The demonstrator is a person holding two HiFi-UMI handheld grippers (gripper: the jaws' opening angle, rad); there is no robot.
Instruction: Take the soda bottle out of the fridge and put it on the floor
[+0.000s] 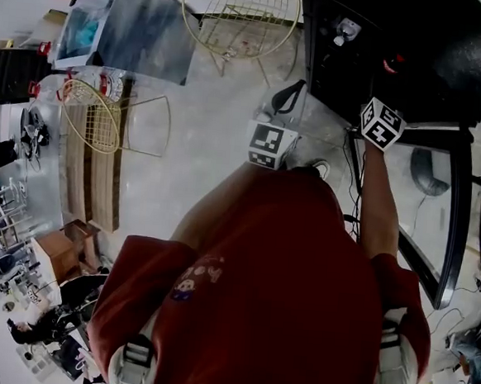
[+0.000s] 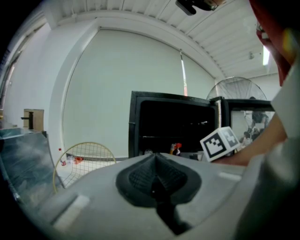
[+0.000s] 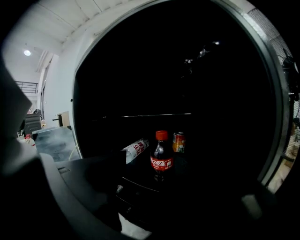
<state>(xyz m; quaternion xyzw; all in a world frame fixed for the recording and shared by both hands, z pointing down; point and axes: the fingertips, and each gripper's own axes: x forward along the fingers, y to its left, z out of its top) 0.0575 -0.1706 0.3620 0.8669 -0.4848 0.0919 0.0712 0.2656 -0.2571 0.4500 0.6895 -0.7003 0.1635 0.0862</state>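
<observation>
The soda bottle [image 3: 161,157], dark with a red cap and red label, stands upright on a shelf inside the dark fridge [image 1: 401,42]. My right gripper [image 3: 185,185] is at the fridge's mouth, pointed at the bottle. Its jaws stand wide apart and short of the bottle, with nothing between the pads. In the head view its marker cube [image 1: 382,124] sits at the fridge's front edge. My left gripper [image 2: 154,185] hangs outside the fridge, to the left, over the floor. Its dark pads are pressed together on nothing.
A bottle with a white label [image 3: 136,149] lies on the same shelf, left of the soda. An orange can [image 3: 178,141] stands behind and to its right. The fridge's glass door [image 1: 437,219] hangs open at the right. Two wire chairs [image 1: 242,13] [image 1: 97,114] stand on the pale floor.
</observation>
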